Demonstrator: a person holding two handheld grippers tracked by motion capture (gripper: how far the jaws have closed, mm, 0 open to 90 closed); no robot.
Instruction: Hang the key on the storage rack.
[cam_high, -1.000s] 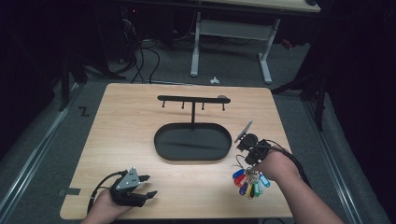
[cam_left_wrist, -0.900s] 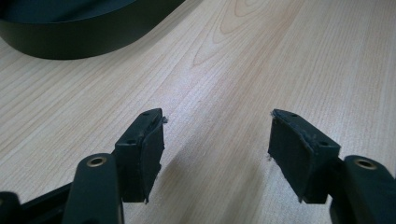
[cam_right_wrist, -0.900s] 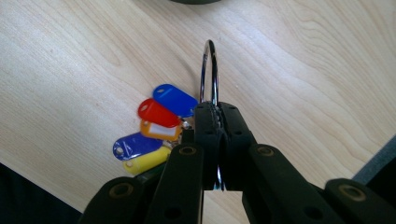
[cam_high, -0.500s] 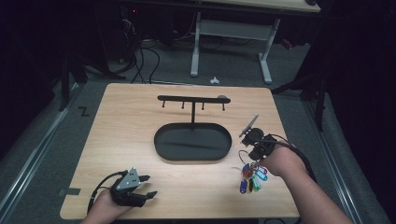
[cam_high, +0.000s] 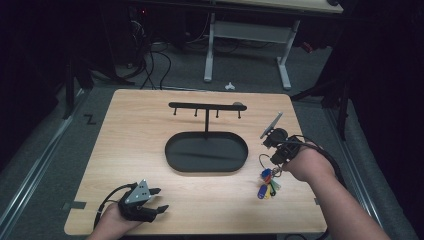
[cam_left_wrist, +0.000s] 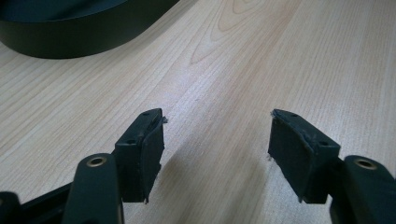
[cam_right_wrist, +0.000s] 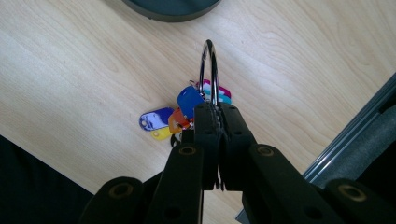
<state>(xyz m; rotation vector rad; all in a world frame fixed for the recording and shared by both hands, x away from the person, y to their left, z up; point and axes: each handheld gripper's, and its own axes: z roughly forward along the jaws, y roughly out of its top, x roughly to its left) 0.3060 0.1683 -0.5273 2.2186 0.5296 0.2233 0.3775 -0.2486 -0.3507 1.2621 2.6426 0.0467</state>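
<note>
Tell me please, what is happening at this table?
A person works at a wooden table with a gripper in each hand. The right gripper is shut on a metal key ring, and coloured key tags hang from it above the table. A black hook stand with an oval tray base is nearby. The left gripper rests open and empty near the table's front edge.

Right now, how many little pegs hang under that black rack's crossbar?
4, all hanging from the crossbar of the black rack: two left of its post at and, two right at and. Small and dim; another may be hidden.
</note>
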